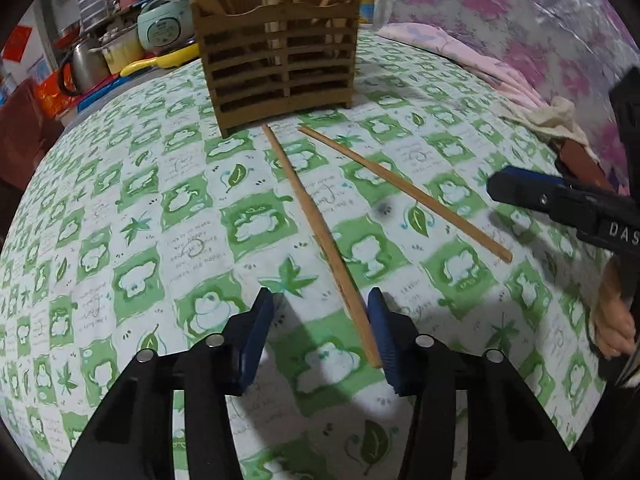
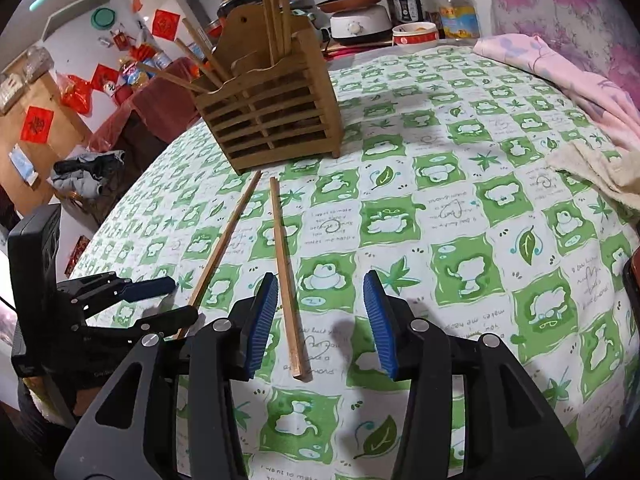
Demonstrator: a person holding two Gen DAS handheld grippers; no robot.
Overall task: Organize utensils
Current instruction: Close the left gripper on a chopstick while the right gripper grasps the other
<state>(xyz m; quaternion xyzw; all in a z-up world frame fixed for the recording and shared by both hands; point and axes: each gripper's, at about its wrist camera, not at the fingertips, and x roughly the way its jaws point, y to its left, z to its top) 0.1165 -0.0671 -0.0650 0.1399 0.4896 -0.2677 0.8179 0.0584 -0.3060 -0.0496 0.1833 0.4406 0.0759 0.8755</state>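
Two wooden chopsticks lie on the green-and-white tablecloth in front of a slatted wooden utensil holder (image 1: 280,64), which shows in the right wrist view too (image 2: 276,116) and holds several chopsticks. My left gripper (image 1: 320,312) is open, its jaws on either side of the near end of one chopstick (image 1: 320,232). The other chopstick (image 1: 404,192) lies to its right. My right gripper (image 2: 320,308) is open over the near end of that chopstick (image 2: 286,272). The first chopstick (image 2: 224,248) lies to its left, by the left gripper (image 2: 160,300). The right gripper also shows in the left wrist view (image 1: 520,188).
A pink cloth (image 2: 560,76) and a beige rag (image 2: 600,168) lie at the table's right edge. Rice cookers, pots and bottles (image 2: 400,8) crowd behind the table. The table's left edge (image 2: 132,184) drops off to floor clutter.
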